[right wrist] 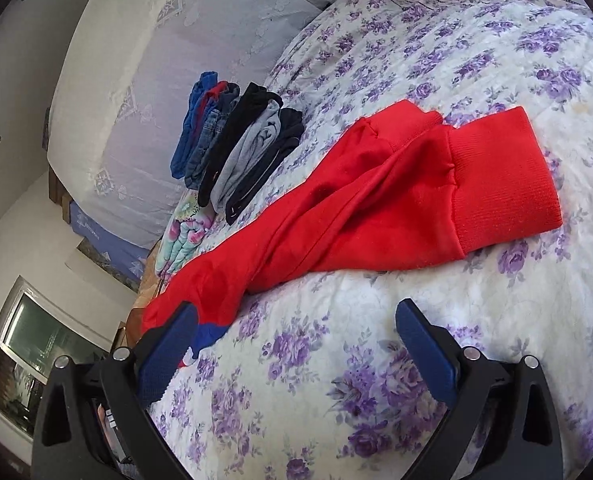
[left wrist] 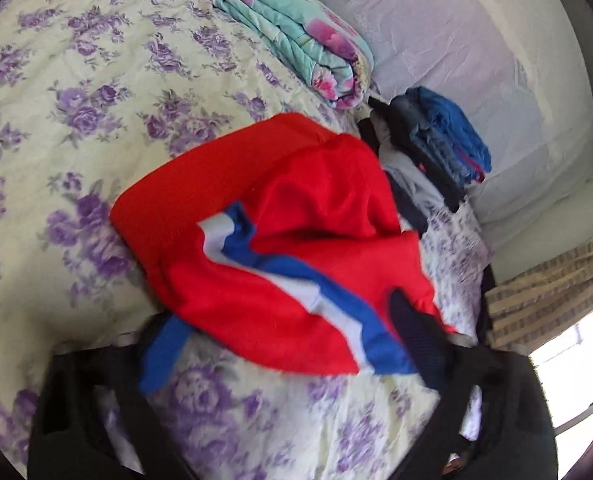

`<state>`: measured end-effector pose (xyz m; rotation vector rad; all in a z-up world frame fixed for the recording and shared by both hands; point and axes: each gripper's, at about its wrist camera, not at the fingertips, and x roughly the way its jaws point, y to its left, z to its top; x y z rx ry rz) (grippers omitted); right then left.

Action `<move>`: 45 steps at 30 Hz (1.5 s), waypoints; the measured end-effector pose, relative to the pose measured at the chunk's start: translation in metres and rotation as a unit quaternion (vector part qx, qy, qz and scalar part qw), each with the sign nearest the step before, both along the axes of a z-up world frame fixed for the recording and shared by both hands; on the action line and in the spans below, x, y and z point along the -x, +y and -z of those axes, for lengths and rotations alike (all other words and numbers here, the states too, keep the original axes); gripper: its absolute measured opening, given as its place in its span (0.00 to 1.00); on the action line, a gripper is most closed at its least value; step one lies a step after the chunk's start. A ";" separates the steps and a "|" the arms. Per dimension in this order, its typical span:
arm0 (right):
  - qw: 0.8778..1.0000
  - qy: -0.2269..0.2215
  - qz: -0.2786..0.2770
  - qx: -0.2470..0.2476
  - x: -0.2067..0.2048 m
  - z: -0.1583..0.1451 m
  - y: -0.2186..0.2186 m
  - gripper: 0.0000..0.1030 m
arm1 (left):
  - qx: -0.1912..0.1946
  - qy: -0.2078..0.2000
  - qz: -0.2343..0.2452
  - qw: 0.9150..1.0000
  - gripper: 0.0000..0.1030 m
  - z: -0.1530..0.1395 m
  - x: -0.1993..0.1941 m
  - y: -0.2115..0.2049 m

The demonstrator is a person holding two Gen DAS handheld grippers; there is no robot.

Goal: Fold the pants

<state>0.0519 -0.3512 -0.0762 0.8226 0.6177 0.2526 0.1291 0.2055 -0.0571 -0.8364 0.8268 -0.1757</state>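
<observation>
Right now you are in the folding step itself: your left claw (left wrist: 296, 344) has the striped end of the red knit pants with a blue-and-white side stripe (left wrist: 280, 240) lifted off the floral bedspread with purple roses (left wrist: 76, 92). Its right finger lies over the red cloth and the fabric drapes between the jaws, which stand about half open; the left finger is blurred and mostly hidden, so you cannot tell whether the pads truly pinch. The pants bunch directly ahead of that claw, raised and crumpled.

In the right wrist view, your right claw (right wrist: 296, 332) gapes wide with nothing in it. The same pants (right wrist: 376, 200) stretch ahead of it, from beside its left finger away to the ribbed waistband at upper right, flat on the bedspread (right wrist: 336, 400).

By my reading, the next move calls for carrying the lifted end across toward the waistband and laying it down square, while your empty right claw pins or steadies the flat part so the cloth does not drag.

Counted: one pair of red pants in work; one row of already folded garments (right wrist: 236, 140) beyond the pants, about six pieces as far as the edges can be told apart; one folded turquoise quilt with pink flowers (left wrist: 296, 36) beyond the left claw; two claws.
</observation>
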 end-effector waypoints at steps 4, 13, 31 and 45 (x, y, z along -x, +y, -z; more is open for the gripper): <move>1.000 -0.010 0.007 -0.007 -0.006 -0.005 -0.005 0.97 | 0.053 -0.020 0.005 0.998 0.12 -0.003 -0.003 0.006; 0.999 -0.039 0.021 0.013 -0.022 -0.028 -0.015 0.97 | -0.005 -0.111 0.038 0.993 0.10 -0.107 -0.046 -0.020; 0.999 -0.021 0.016 0.046 -0.023 -0.022 -0.014 0.97 | -0.181 -0.033 0.021 0.983 0.75 -0.108 -0.180 -0.056; 1.000 0.005 0.019 0.001 -0.019 -0.009 -0.011 0.97 | -0.021 0.045 0.060 0.997 0.79 -0.007 -0.134 -0.052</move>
